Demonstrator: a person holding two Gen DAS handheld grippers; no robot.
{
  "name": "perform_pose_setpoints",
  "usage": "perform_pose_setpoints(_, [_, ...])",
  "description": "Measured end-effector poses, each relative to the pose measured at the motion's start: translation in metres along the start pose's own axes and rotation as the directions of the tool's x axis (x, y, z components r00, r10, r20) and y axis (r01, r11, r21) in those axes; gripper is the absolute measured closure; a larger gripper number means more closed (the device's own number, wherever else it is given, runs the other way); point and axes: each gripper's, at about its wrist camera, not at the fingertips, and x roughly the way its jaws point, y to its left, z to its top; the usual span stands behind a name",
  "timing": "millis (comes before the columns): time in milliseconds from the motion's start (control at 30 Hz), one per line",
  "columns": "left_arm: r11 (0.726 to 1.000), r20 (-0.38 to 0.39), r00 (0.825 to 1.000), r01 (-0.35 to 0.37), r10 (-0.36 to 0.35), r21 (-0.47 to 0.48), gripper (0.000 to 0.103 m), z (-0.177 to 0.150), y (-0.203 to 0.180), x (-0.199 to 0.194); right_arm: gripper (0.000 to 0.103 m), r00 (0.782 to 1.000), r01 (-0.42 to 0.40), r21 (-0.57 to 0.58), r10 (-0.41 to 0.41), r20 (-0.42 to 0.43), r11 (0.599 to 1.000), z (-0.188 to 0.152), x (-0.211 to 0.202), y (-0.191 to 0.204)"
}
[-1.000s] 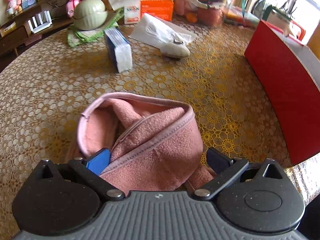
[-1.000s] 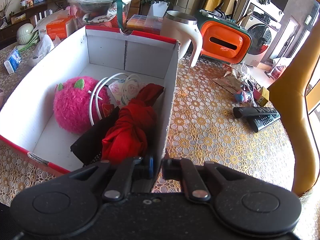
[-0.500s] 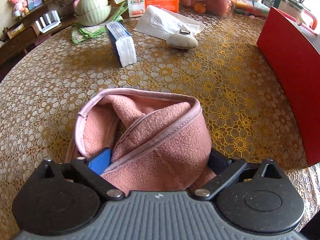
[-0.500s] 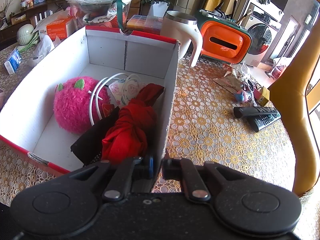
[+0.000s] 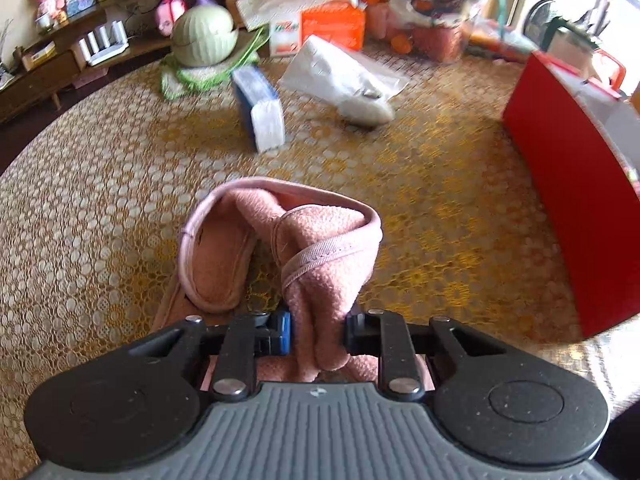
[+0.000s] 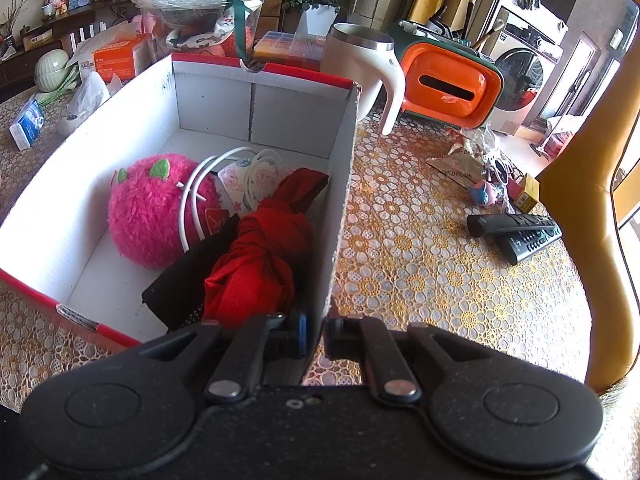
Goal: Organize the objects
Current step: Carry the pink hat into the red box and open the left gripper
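Since the earlier frame the left claw (image 5: 318,332) has just been closing, its jaws now pinching a bunched fold of the pink fleece cloth (image 5: 320,248), low centre of the frame on the lace-covered surface (image 5: 100,200). Farther up lies a tissue pack (image 5: 260,110). The right claw (image 6: 316,336) is clamped on the wall of the red-and-white box (image 6: 340,184), which holds a pink plush ball (image 6: 156,208) and red cloth (image 6: 260,264).
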Motion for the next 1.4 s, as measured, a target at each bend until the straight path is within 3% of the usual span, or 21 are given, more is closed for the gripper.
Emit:
perform_pose_setpoints(233, [0.993, 0.066, 0.992, 0.105, -0.107, 0.046, 0.082, 0.011, -0.016, -0.051, 0.095, 1.0, 0.0, 0.003, 0.0, 0.0, 1.0, 0.0, 0.0, 0.0])
perform_pose_setpoints(433, [0.976, 0.123, 0.974, 0.176, -0.192, 0.126, 0.082, 0.024, -0.043, -0.087, 0.095, 1.0, 0.003, 0.0, -0.003, 0.001, 1.0, 0.0, -0.001, 0.001])
perform_pose_setpoints(800, [0.9, 0.233, 0.902, 0.275, -0.363, 0.338, 0.082, 0.074, -0.121, -0.15, 0.096, 1.0, 0.005, -0.003, -0.005, -0.001, 1.0, 0.0, 0.0, 0.001])
perform_pose_setpoints(967, [0.855, 0.228, 0.881, 0.292, -0.416, 0.429, 0.082, 0.098, -0.166, -0.157, 0.096, 1.0, 0.002, -0.004, -0.002, 0.0, 1.0, 0.0, 0.0, 0.001])
perform_pose_setpoints(1200, [0.794, 0.164, 0.878, 0.31, -0.45, 0.523, 0.082, 0.116, -0.227, -0.139, 0.096, 1.0, -0.01, -0.001, 0.01, 0.002, 1.0, -0.001, 0.0, 0.0])
perform_pose_setpoints(1400, [0.762, 0.129, 0.9, 0.268, -0.416, 0.589, 0.082, 0.122, -0.267, -0.11, 0.096, 1.0, -0.023, 0.001, 0.023, 0.005, 1.0, -0.001, 0.0, -0.003])
